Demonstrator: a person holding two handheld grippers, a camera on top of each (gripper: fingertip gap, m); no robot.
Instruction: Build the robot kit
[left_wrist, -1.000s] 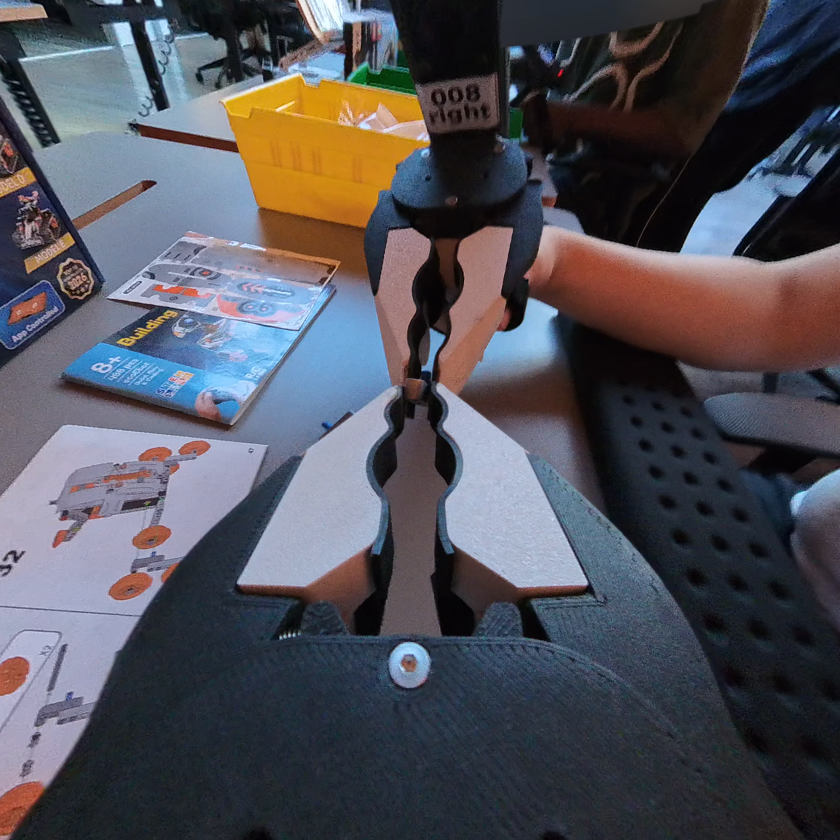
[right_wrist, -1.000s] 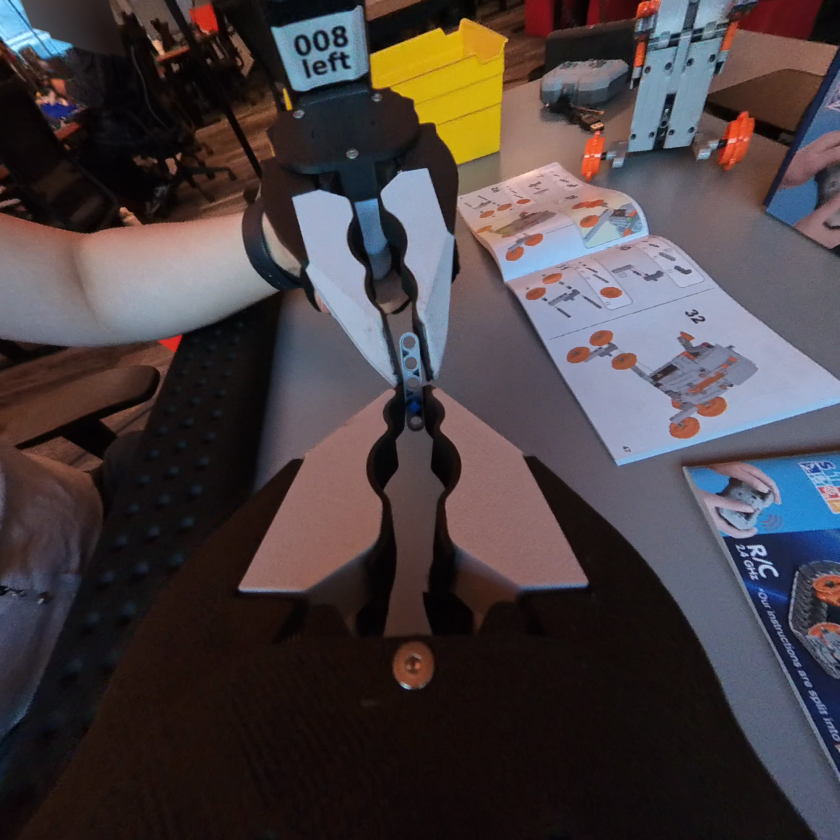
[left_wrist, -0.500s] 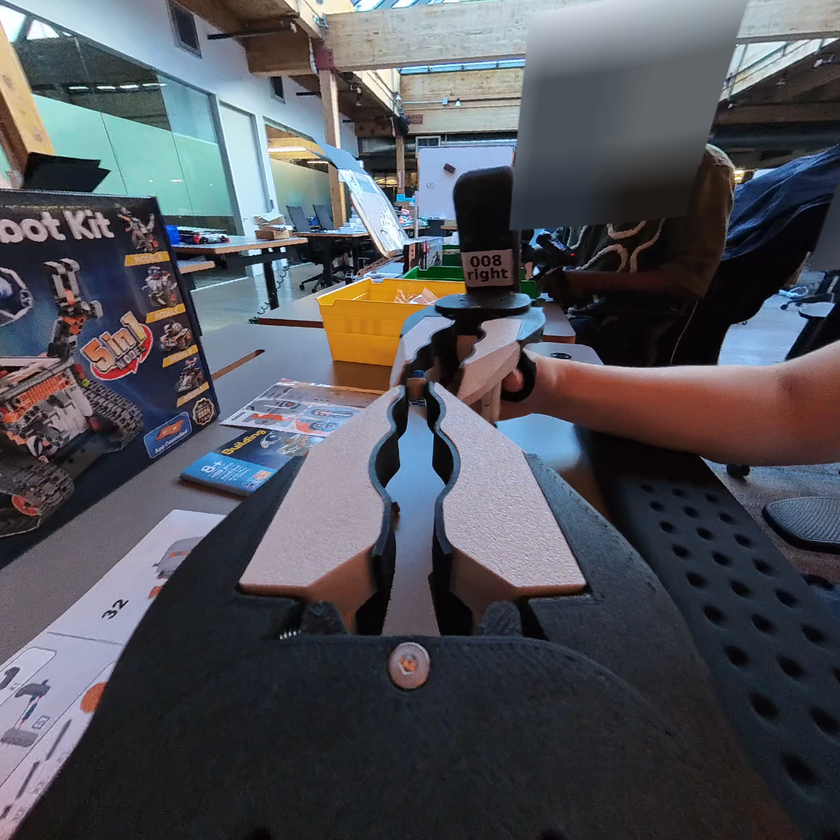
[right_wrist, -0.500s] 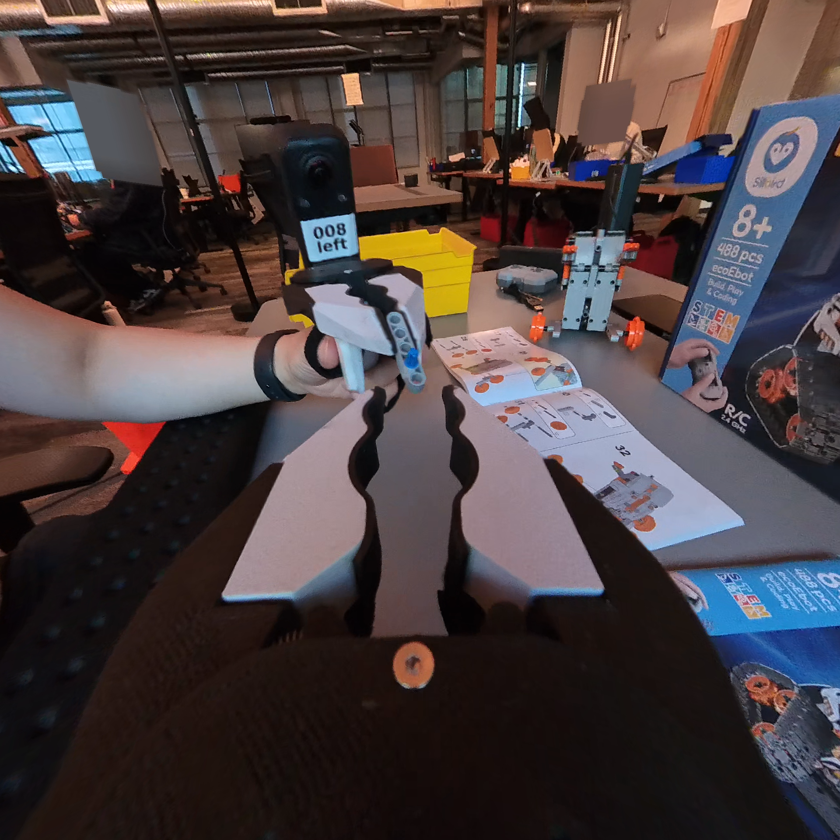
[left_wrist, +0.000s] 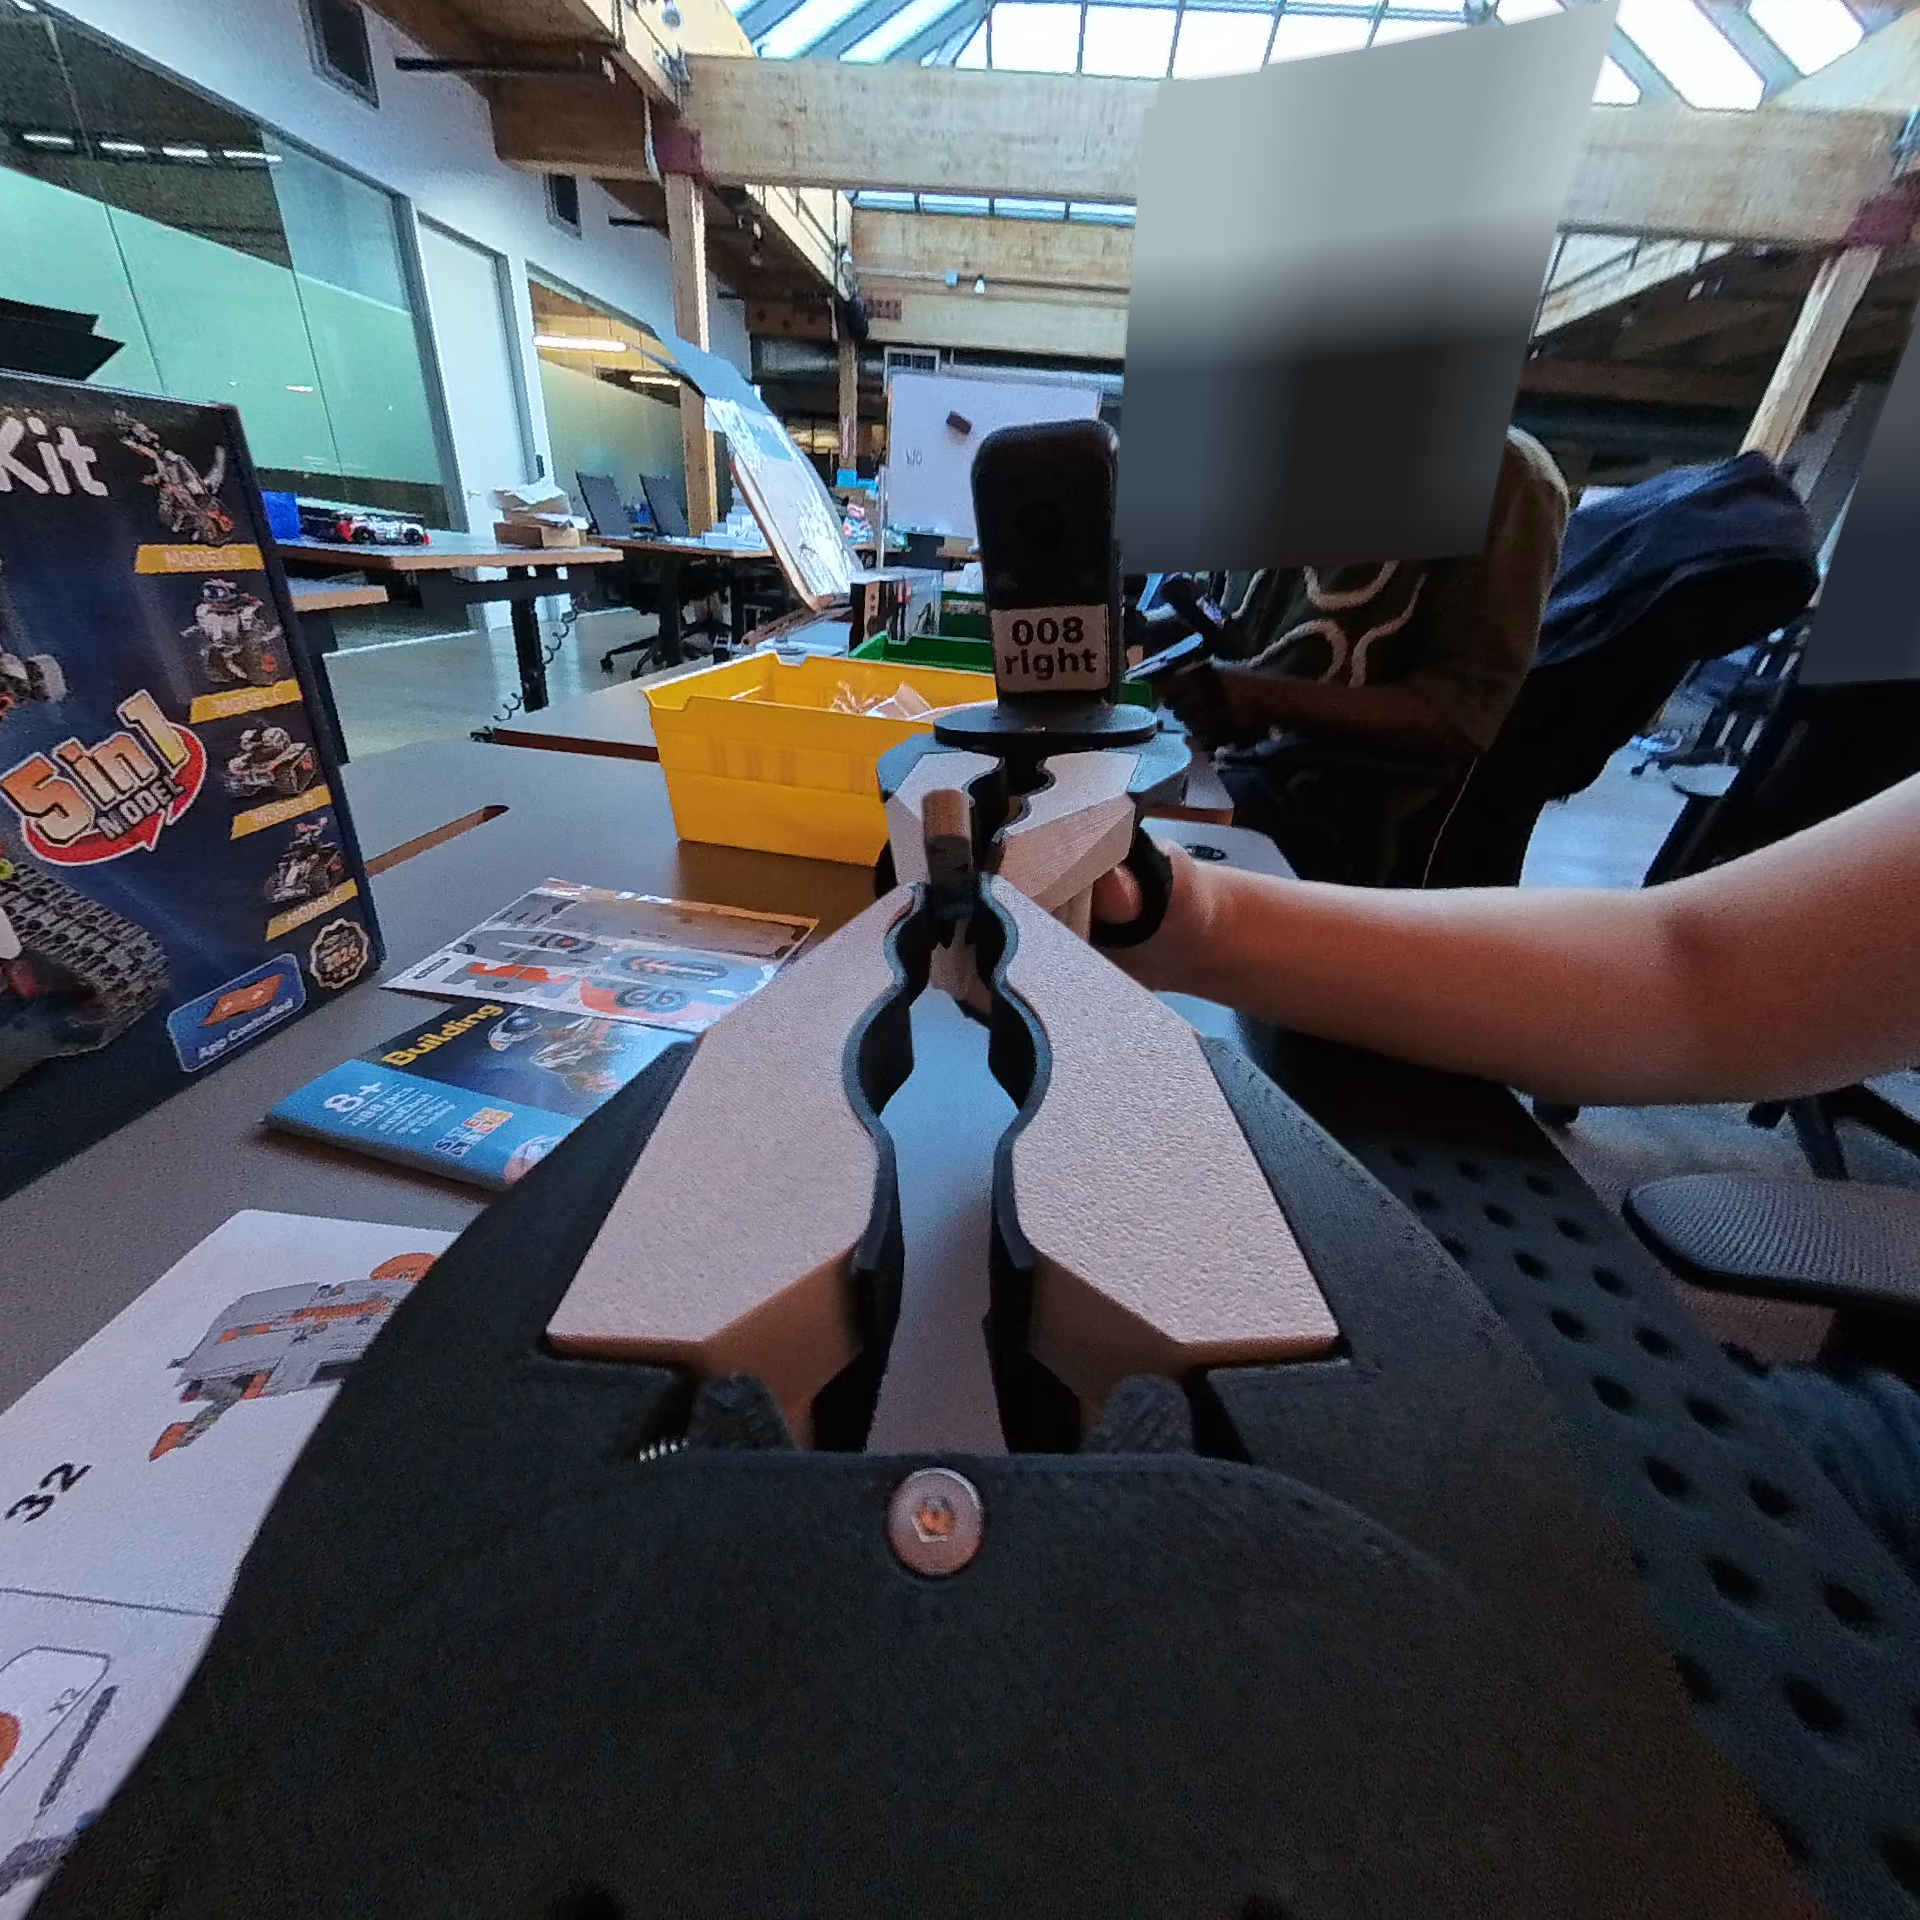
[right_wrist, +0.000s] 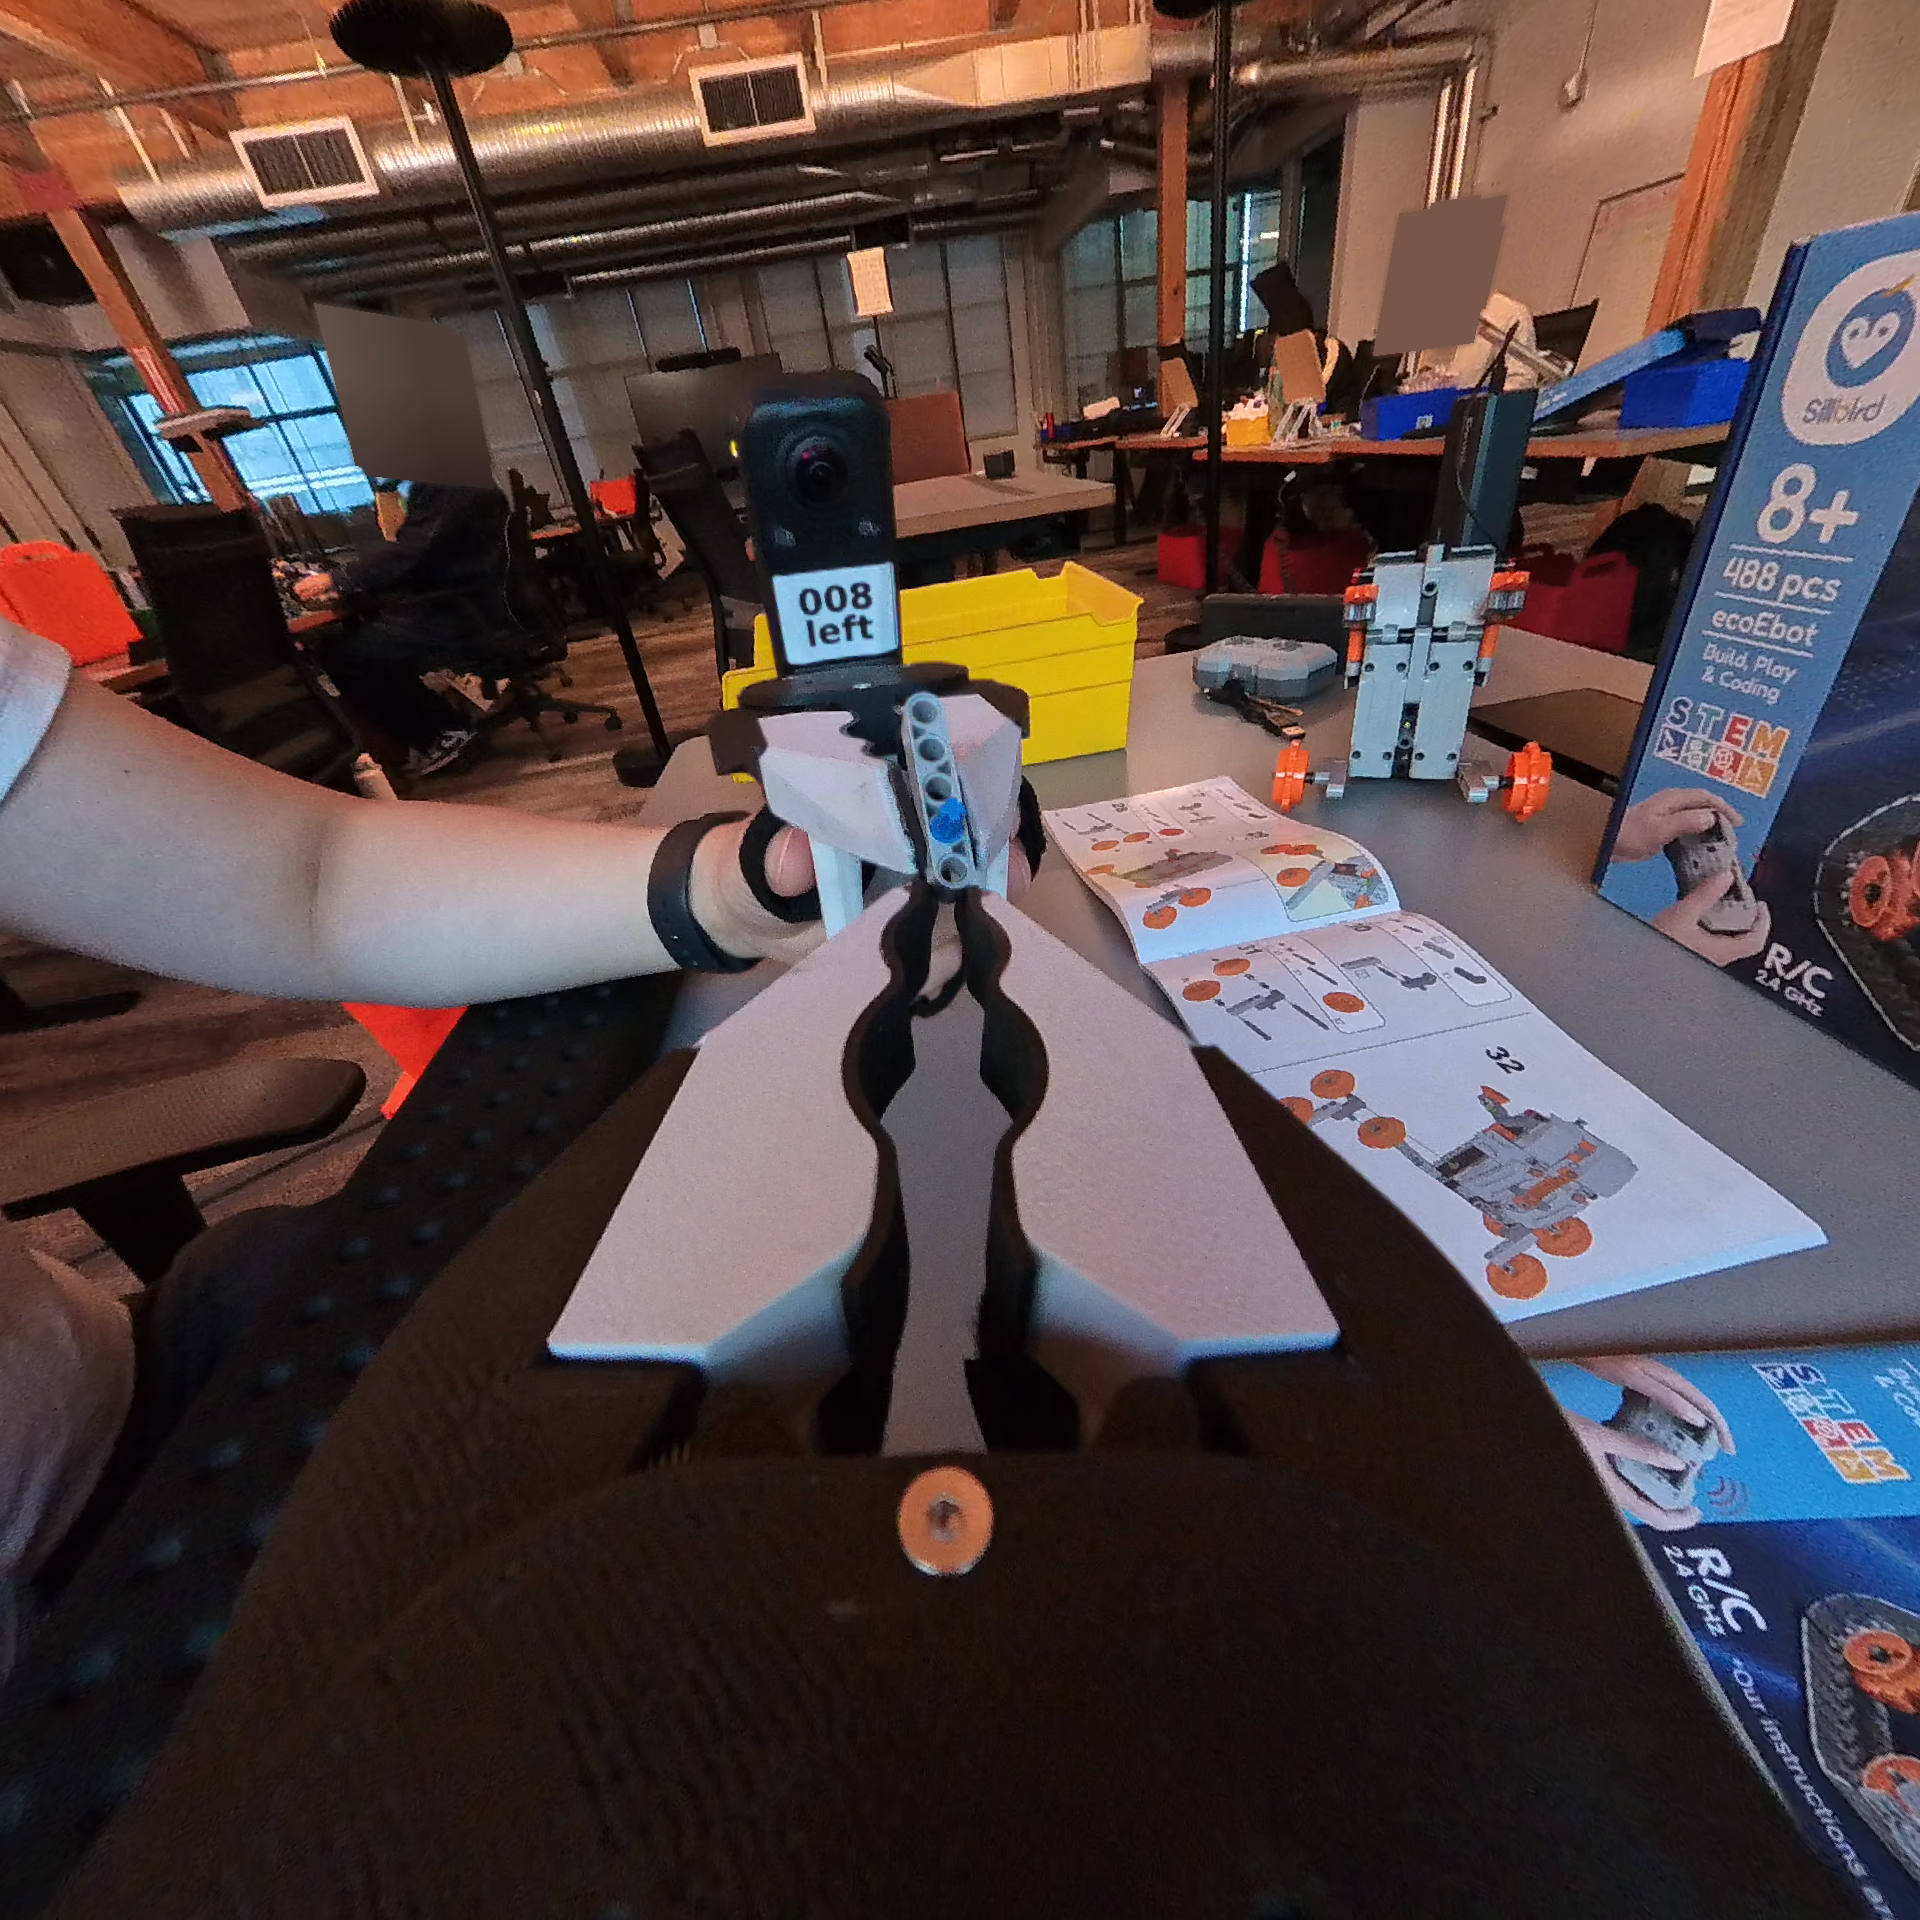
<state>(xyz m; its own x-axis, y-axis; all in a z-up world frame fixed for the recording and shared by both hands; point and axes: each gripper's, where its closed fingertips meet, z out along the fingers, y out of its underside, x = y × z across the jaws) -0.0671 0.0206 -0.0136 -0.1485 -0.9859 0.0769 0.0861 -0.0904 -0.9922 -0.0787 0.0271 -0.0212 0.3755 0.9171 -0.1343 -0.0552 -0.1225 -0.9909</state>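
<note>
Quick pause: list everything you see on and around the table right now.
beam: one, grey, blue pin in it, held by left tool
bin: one, yellow, table's far end
model: one, grey and orange, upright beyond the manual
controller: one, grey, beside model
manual: one, white, open on table
box: one, blue, standing at table edge
booklet: one, blue, flat
sticker sheet: one, beyond booklet
left tool: shut on beam
right tool: tips at beam's lower end, grip unclear

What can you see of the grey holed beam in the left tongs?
The grey beam is a slim light grey strip, plastic by its look, with a row of round holes and a blue pin in a lower hole. It stands nearly upright in the air, clamped at the tips of the left tongs. Contact with the right tongs is unclear.
</note>
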